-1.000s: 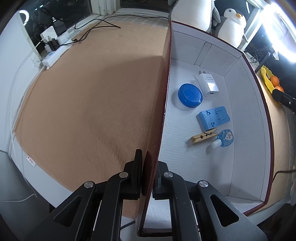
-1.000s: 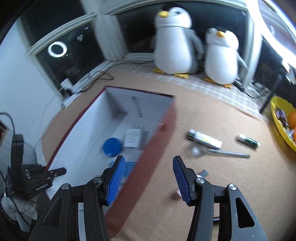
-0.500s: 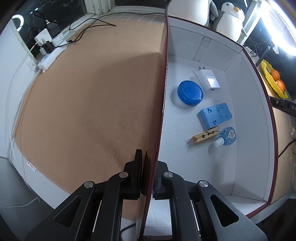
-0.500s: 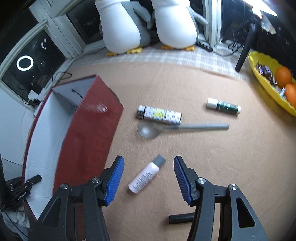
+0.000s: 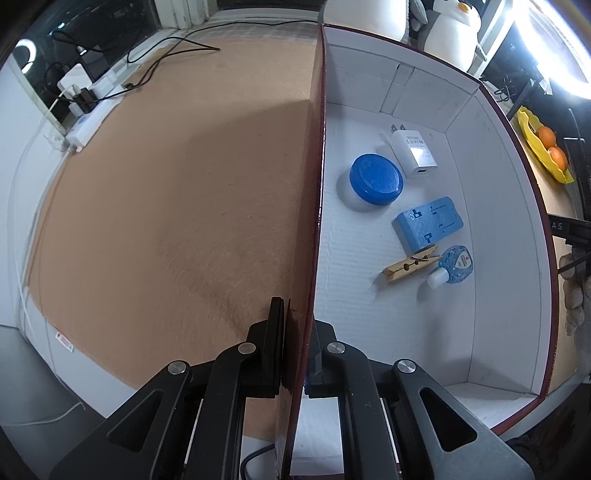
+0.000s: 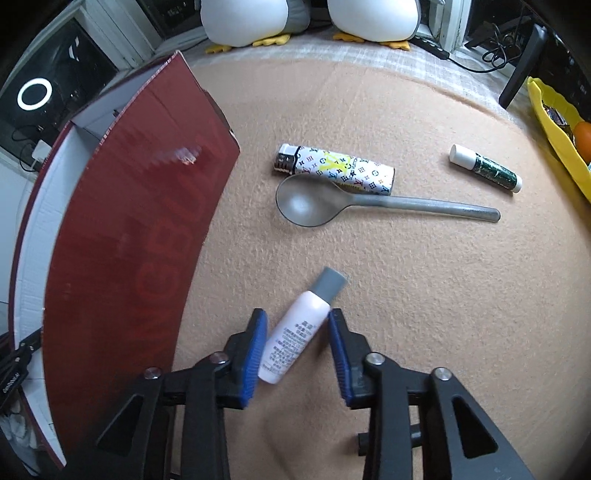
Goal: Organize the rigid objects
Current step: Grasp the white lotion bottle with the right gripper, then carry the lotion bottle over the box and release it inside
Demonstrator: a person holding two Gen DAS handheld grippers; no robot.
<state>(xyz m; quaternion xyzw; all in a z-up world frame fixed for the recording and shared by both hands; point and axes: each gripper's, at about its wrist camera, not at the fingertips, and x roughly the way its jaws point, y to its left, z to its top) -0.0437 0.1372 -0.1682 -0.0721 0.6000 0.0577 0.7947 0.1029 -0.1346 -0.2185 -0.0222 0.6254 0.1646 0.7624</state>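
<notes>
My left gripper [image 5: 297, 350] is shut on the near left wall of a red cardboard box [image 5: 317, 155] with a white inside. The box holds a blue round lid [image 5: 376, 179], a white charger [image 5: 413, 151], a blue plastic stand [image 5: 428, 222], a wooden clothespin [image 5: 410, 264] and a small blue bottle [image 5: 452, 266]. My right gripper [image 6: 297, 349] is open and straddles a small pink bottle with a grey cap [image 6: 299, 328] lying on the tan mat. The box [image 6: 122, 236] stands at its left.
A patterned lighter [image 6: 334, 169], a grey spoon [image 6: 369, 203] and a green tube with a white cap [image 6: 485, 172] lie on the mat beyond the bottle. A yellow fruit bowl [image 6: 554, 133] sits at the right edge. Two plush penguins [image 6: 255, 18] stand behind.
My right gripper has swung from above the box to the mat at its right and come down around the pink bottle. The left gripper keeps its hold on the box wall.
</notes>
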